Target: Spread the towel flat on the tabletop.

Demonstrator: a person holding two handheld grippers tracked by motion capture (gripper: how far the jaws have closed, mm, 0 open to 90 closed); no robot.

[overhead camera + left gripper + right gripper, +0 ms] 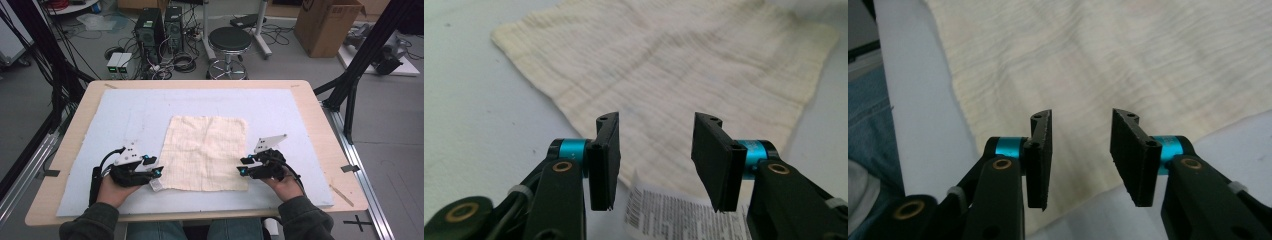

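Note:
A cream woven cloth [206, 151] lies spread flat in the middle of the pale blue mat [125, 115]. My left gripper [156, 172] is at the cloth's near left corner, open, jaws hovering over the cloth's edge [674, 90] and its white printed label [674, 215]. My right gripper [242, 166] is at the near right edge of the cloth [1148, 65], also open, with nothing between its jaws. Both grippers point inward toward the cloth.
The mat covers a wooden table [325, 130]. A small wooden stick [341, 195] lies at the table's right front. Beyond the table stand a black stool [229, 42], computer towers [159, 30] and a cardboard box [327, 25].

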